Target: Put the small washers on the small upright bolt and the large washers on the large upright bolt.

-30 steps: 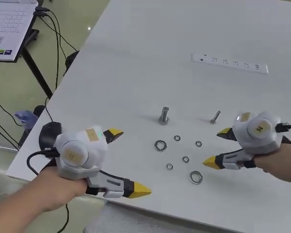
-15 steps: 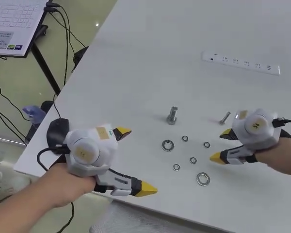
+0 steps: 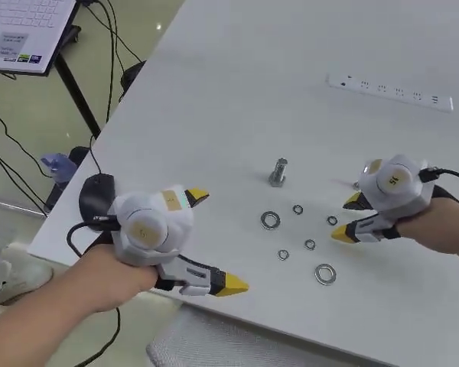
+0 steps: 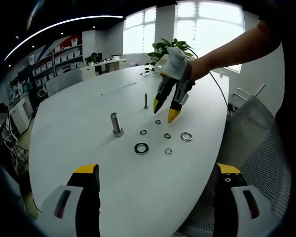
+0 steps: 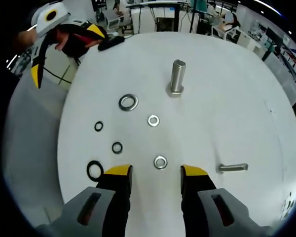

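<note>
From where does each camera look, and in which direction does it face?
Head view: above the near edge of the table, looking forward and down at the washers; hands hold the left tool and right tool.
Left gripper view: low by that edge, facing across the washers to the right tool; own jaws at bottom.
Right gripper view: over the table, facing the large bolt; own jaws at bottom, left tool beyond.
All three share the large bolt.

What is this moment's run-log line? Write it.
left gripper: open, empty | right gripper: open, facing small washer | large bolt: bare | small bolt: bare
</note>
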`<action>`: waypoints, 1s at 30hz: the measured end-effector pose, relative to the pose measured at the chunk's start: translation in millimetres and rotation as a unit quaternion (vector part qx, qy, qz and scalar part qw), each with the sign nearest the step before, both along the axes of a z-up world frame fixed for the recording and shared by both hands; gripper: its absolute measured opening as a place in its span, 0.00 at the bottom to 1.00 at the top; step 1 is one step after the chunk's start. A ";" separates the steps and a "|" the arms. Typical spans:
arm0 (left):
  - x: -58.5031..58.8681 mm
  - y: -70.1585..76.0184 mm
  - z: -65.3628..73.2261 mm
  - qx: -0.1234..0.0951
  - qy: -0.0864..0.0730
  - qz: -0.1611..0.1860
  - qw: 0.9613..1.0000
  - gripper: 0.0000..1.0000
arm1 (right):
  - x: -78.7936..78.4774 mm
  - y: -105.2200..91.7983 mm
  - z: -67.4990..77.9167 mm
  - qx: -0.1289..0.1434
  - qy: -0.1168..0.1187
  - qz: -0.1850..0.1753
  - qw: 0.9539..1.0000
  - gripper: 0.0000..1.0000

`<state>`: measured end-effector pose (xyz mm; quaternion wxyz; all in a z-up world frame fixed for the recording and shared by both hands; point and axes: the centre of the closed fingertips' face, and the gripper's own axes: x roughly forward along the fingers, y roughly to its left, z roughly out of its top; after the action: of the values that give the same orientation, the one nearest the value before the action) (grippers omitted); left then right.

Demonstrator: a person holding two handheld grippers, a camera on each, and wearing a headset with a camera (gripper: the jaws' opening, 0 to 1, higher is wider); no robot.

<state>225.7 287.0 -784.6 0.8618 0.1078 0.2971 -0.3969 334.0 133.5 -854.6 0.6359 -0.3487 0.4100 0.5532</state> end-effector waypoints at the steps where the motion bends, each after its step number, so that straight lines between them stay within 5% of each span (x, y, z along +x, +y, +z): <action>1: 0.3 0.3 -0.3 0.000 0.000 0.000 1.000 0.97 | -0.3 0.5 -0.2 0.000 0.001 0.001 1.000 0.41; 19: 0.6 7.3 -3.4 0.015 0.001 0.002 1.000 0.95 | 7.0 2.3 -7.9 -0.032 -0.020 0.011 0.999 0.35; 30: 3.9 10.3 0.8 0.009 -0.001 0.007 1.000 0.91 | 5.7 1.9 -13.2 -0.043 -0.005 0.007 0.999 0.29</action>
<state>229.6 297.3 -783.8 0.8637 0.1141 0.3008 -0.3881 339.6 135.4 -867.8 0.6184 -0.3817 0.4277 0.5375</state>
